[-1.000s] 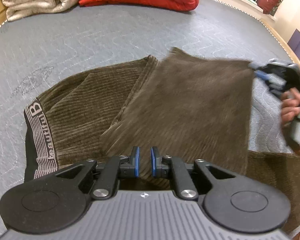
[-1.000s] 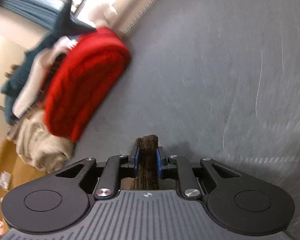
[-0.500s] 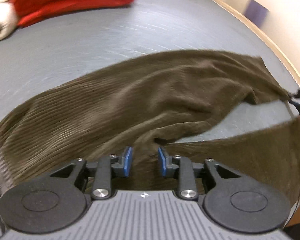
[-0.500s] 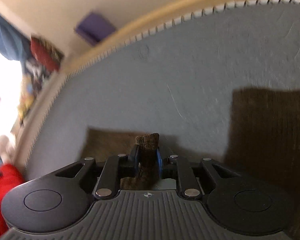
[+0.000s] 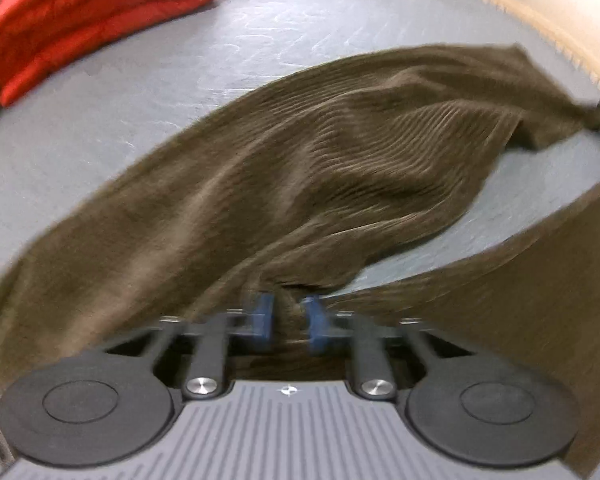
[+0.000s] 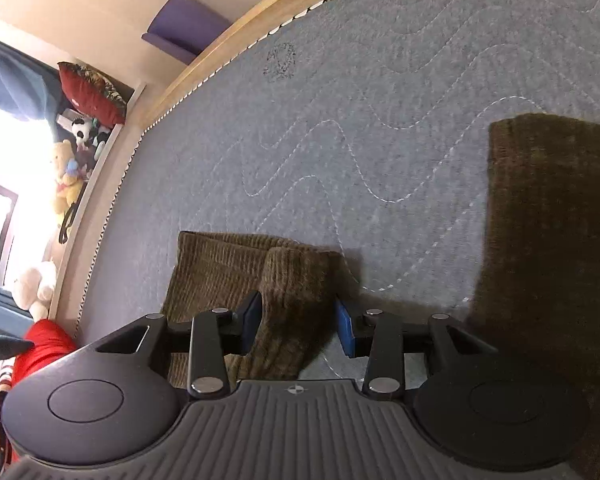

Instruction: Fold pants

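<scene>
Left gripper: pads closed on a pinch of the brown pants, to lift that leg off the mattress.
Right gripper: jaws wide apart; the hem lies loose between them, likely just released.

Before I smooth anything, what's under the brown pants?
The grey quilted mattress shows around and between the pants legs. Whatever is directly beneath the fabric is covered.

The left tongs and right tongs: black linkages, blue pads, silver screws.
</scene>
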